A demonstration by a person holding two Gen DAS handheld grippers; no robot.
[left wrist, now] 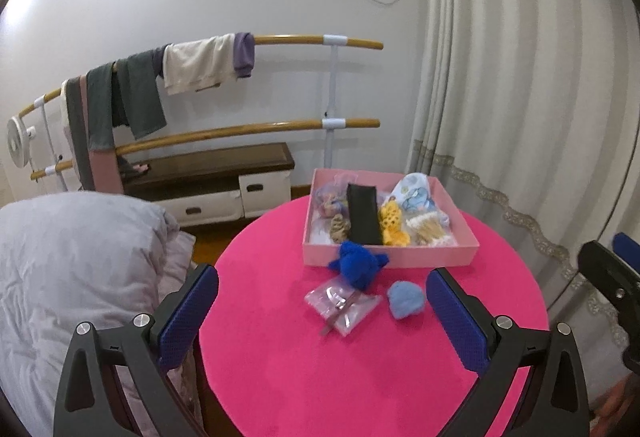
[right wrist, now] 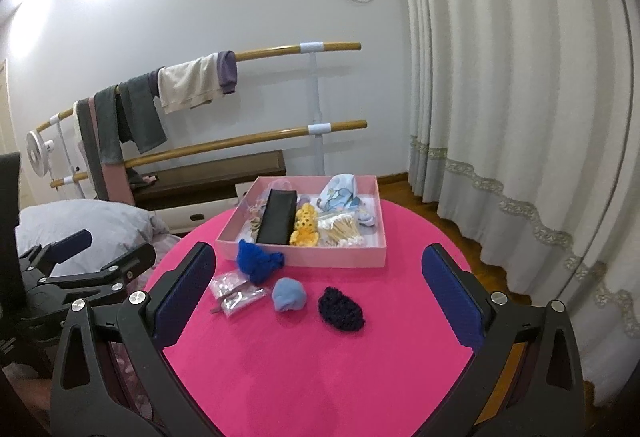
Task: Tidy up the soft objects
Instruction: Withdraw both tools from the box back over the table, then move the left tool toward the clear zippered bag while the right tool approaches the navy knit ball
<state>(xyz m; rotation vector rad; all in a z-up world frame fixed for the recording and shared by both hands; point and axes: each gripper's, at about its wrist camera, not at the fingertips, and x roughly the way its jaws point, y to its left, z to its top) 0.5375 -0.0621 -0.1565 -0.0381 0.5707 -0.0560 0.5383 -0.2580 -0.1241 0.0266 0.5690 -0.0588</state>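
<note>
Blue knit toy (left wrist: pixel 357 264) on table, ahead of open left tool (left wrist: pixel 324 311)

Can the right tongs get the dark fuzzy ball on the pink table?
Probably yes. The right tongs are open and empty, and the dark navy ball lies alone on the pink table straight ahead between the fingers, apart from the light blue ball. Nothing blocks the way.

**Layout on the round table**

The box (right wrist: pixel 304 257) stands at the far side of the table (right wrist: pixel 320 377). Inside it, the flat case (right wrist: pixel 277 217) lies left of the knitted flowers (right wrist: pixel 305 225), and the cotton swabs (right wrist: pixel 340 231) lie right of them. Before the box, from left to right: the plastic bag (right wrist: pixel 236 295), the felt ball (right wrist: pixel 289 294), the knitted net (right wrist: pixel 341 308). The knitted toy (right wrist: pixel 258 261) touches the front wall of the box.
</note>
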